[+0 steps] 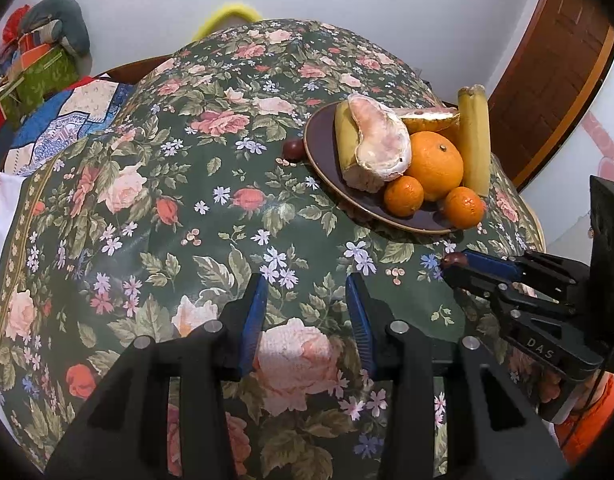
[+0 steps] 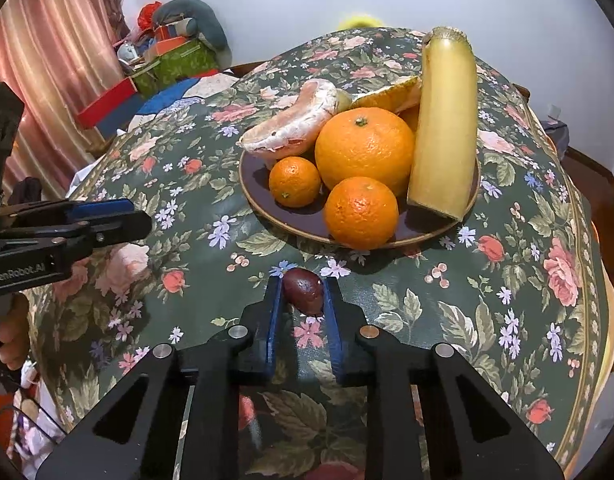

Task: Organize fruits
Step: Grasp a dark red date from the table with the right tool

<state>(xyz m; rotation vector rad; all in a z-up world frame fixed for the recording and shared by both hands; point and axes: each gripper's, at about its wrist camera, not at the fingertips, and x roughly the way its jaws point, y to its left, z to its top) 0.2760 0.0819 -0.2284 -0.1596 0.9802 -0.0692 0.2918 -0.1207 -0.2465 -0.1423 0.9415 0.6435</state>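
A small dark red fruit [image 2: 302, 290] sits on the tablecloth [image 2: 507, 264] between the fingers of the right gripper [image 2: 303, 300], which grips it. The plate [image 2: 267, 204] of fruits lies at 12 o'clock. The left gripper [image 1: 305, 312] is wide, holding nothing.

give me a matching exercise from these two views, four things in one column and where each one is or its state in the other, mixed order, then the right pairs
Things
1. small dark red oval fruit
2. large round orange
3. left gripper
4. second small dark red fruit

Places or states
A. open, nothing between its fingers
B. on the floral tablecloth just outside the plate's far rim
C. between the fingers of the right gripper, off the plate
D. on the dark brown round plate, next to the long yellow banana

Pairs: 1-C, 2-D, 3-A, 4-B
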